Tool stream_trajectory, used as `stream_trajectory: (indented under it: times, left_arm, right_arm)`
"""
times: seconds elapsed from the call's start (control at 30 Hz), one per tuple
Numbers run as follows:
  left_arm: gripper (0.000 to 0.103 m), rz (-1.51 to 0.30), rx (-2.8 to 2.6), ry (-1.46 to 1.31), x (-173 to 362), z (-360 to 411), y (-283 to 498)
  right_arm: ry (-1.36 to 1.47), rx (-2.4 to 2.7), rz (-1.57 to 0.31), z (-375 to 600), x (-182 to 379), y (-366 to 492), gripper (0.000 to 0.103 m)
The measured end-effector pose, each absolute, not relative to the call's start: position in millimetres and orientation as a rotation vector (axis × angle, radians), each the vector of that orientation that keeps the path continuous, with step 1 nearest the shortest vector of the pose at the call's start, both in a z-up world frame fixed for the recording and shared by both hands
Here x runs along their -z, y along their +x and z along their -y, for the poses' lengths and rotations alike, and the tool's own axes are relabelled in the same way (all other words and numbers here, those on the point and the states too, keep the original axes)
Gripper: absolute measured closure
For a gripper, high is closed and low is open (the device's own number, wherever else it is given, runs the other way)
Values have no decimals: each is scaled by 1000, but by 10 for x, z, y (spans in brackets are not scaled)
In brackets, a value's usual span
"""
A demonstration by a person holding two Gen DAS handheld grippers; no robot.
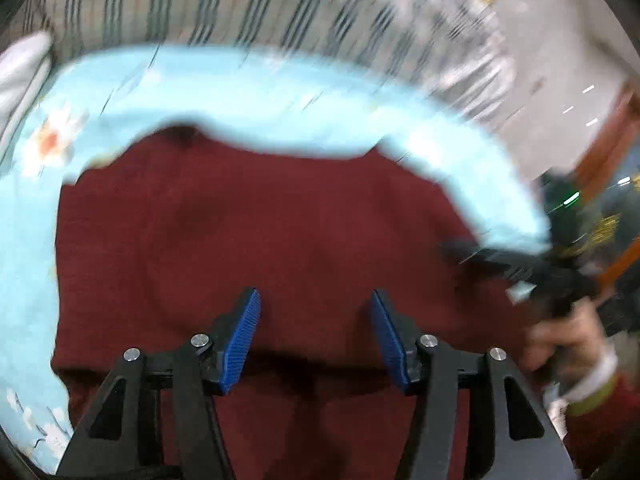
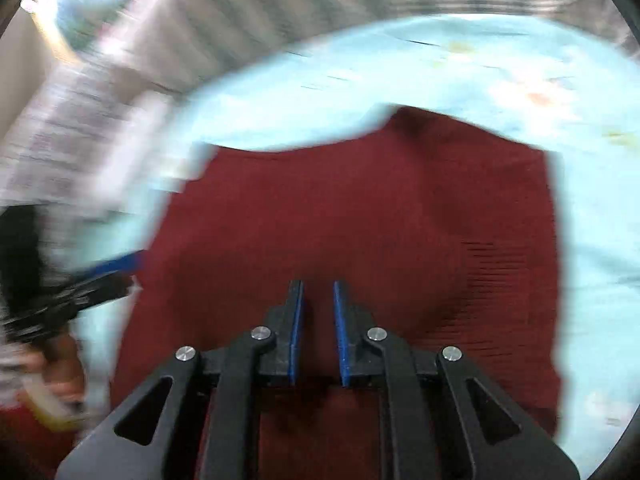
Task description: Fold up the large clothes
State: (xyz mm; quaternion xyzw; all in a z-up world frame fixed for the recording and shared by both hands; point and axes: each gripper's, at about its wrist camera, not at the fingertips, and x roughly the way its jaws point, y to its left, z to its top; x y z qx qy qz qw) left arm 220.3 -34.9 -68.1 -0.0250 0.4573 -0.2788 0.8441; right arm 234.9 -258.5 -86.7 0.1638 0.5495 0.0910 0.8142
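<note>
Lying flat across the middle of both views is a dark red knitted garment (image 1: pixel 280 240), already squared into a rough rectangle, its ribbed weave visible in the right wrist view (image 2: pixel 400 220). It rests on a pale blue bedsheet (image 1: pixel 240 96) printed with white and orange flowers, which borders it on the far side and on both ends. Beyond the sheet, a striped grey and white cover (image 1: pixel 200 4) runs along the far edge, badly smeared by motion blur.

Hovering over the garment's near portion, the left tool (image 1: pixel 316 336) has its blue pads standing well apart with only red cloth below, gripping nothing. The right tool (image 2: pixel 318 332) also points down at the garment, its pads close together with a narrow gap and nothing pinched between them; both tools are empty. From the left wrist view, the right tool appears at the garment's right end (image 1: pixel 532 272), carried by a hand (image 1: pixel 568 344) with a red sleeve and pale cuff.

This looks like a pause between folds, with the cloth let go. The next move probably calls for each tool to drop to an edge or corner, pinch a layer, and lift it across evenly.
</note>
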Motion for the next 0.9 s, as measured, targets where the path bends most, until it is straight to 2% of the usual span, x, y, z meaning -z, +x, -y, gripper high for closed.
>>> stream_trajectory:
  times: [0.07, 0.17, 0.3, 0.37, 0.43, 0.63, 0.7, 0.8, 0.9]
  left_arm:
    - [63, -1015, 571, -62, 906, 188, 2189]
    - [63, -1007, 579, -92, 885, 41, 2099]
    - [59, -998, 509, -71, 845, -74, 1956]
    - [55, -984, 508, -91, 776, -123, 1845]
    - [51, -966, 485, -103, 699, -305, 1668]
    - [39, -954, 389, -170, 598, -795, 1188]
    - [29, -963, 351, -175, 633, -975, 1031]
    - [25, -983, 325, -208, 703, -1171, 825]
    - [25, -1018, 320, -225, 777, -1256, 674]
  right_arm:
    - [422, -194, -1169, 2741, 930, 2284, 88]
    - [434, -190, -1157, 2838, 862, 2166, 88]
    - [477, -209, -1134, 2879, 736, 2012, 83]
    - [514, -232, -1109, 2916, 644, 1880, 74]
    - [522, -236, -1078, 2955, 521, 1699, 61]
    - [562, -202, -1060, 3153, 446, 1128, 59]
    - [586, -161, -1066, 3275, 479, 918, 59]
    - [637, -106, -1074, 3465, 537, 624, 59]
    - [670, -83, -1088, 3593, 587, 377, 59]
